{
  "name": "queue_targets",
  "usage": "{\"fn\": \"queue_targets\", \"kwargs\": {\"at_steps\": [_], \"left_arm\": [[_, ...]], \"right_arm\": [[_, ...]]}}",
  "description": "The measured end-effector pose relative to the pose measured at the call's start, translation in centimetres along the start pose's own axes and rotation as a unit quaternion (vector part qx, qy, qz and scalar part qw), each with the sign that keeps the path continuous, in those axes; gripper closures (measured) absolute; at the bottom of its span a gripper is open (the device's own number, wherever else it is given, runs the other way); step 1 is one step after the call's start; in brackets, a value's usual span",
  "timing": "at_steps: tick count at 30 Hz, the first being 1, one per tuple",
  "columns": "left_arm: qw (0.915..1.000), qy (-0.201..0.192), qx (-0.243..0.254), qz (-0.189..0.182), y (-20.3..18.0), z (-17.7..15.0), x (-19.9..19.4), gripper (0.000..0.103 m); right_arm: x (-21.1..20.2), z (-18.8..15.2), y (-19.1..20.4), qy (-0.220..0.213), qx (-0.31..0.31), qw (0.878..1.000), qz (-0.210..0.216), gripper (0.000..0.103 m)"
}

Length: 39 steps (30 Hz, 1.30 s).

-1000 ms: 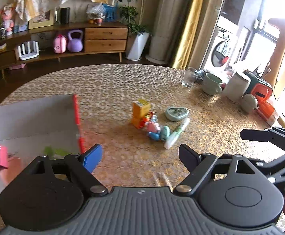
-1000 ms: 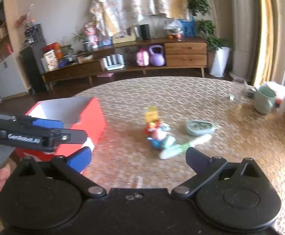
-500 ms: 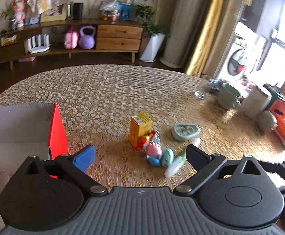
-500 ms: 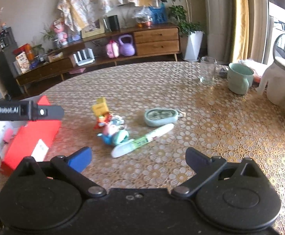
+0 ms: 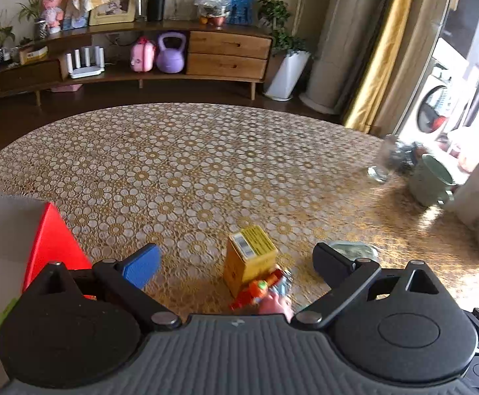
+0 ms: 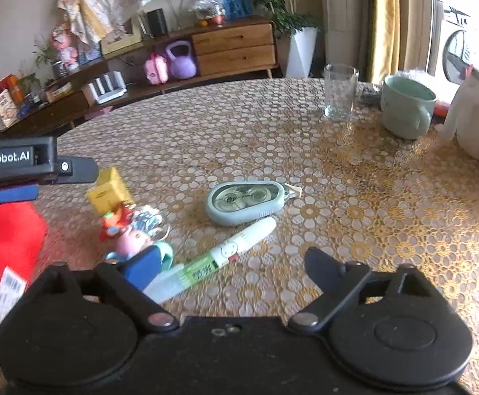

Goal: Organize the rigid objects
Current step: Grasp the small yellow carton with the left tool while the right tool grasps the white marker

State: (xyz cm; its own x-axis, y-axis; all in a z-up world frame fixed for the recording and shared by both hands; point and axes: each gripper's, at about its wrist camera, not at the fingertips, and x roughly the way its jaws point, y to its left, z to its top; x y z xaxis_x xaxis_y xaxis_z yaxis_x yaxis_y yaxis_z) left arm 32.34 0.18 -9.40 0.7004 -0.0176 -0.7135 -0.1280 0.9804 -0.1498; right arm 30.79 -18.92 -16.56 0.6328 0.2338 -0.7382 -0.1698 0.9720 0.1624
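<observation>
Right now the left gripper (image 5: pixel 236 260) hangs with its jaws spread wide, having just been opening, nothing pinched; the small yellow cardboard box (image 5: pixel 251 258) stands on the table between the blue-padded finger and the black one, touching neither. Just in front of the box, partly hidden by the gripper's ribbed grey body, lies a huddle of small plastic toy figures (image 5: pixel 265 291), red, orange and pink, too blurred here to tell apart. The black finger covers most of the pale green oval correction-tape dispenser (image 5: pixel 354 250). At the left edge of this view, the red cardboard box (image 5: pixel 53 243) shows one corner only.

The right gripper (image 6: pixel 229 263) is also open, its jaws having just been closing a little, with nothing pressed between them. Its view alone shows the white-and-green plastic pen (image 6: pixel 219 258), lying slantwise, one end passing under the blue finger. Beyond the pen the dispenser shows whole, smooth and rounded, and the toys lie clearer beside the yellow box. Farther off, toward the round table's (image 6: pixel 387 204) right edge, on its gold lace-patterned cloth, stand a clear drinking glass (image 6: pixel 339 95), a green ceramic mug (image 6: pixel 405 112) and a white container (image 6: pixel 476 125) cut off by the frame.
</observation>
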Motion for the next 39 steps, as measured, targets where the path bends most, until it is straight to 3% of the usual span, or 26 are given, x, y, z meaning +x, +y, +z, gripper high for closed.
{"fn": "queue_targets", "kwargs": {"at_steps": [6, 10, 18, 21, 23, 27, 31, 33, 39], "left_arm": [[0.9998, 0.012, -0.009, 0.016, -0.4, 0.4, 2.9, 0.003], [0.9994, 0.022, -0.014, 0.023, -0.5, 0.2, 4.3, 0.003], [0.9991, 0.026, -0.015, 0.029, -0.8, -0.5, 5.5, 0.005], [0.9991, 0.029, -0.012, 0.028, -0.7, -0.5, 5.7, 0.017], [0.9991, 0.032, -0.013, 0.025, -0.6, -0.5, 5.8, 0.032], [0.9991, 0.035, -0.020, 0.012, -0.4, -0.4, 6.0, 0.044], [0.9993, 0.035, -0.016, -0.003, -0.3, -0.4, 5.6, 0.064], [0.9991, 0.038, -0.016, -0.004, -0.3, -0.2, 5.6, 0.064], [0.9990, 0.038, -0.023, -0.009, 0.6, -0.1, 5.1, 0.066]], "right_arm": [[3.0, 0.3, 0.4, 0.018, 0.025, 0.999, -0.021, 0.019], [4.2, 0.3, 0.2, 0.033, 0.046, 0.998, -0.028, 0.028], [4.5, -0.3, 1.3, 0.029, 0.020, 0.997, -0.071, 0.039], [4.3, -0.4, 1.5, 0.029, 0.006, 0.996, -0.079, 0.047], [4.2, -0.5, 1.4, 0.027, -0.005, 0.996, -0.085, 0.058], [3.7, -0.8, 0.8, 0.026, -0.007, 0.997, -0.072, 0.066], [3.1, -1.0, 0.5, 0.026, -0.001, 0.998, -0.055, 0.077], [3.0, -1.1, 0.3, 0.029, 0.005, 0.998, -0.056, 0.086], [2.5, -1.5, -0.4, 0.025, 0.014, 0.998, -0.047, 0.087]]}}
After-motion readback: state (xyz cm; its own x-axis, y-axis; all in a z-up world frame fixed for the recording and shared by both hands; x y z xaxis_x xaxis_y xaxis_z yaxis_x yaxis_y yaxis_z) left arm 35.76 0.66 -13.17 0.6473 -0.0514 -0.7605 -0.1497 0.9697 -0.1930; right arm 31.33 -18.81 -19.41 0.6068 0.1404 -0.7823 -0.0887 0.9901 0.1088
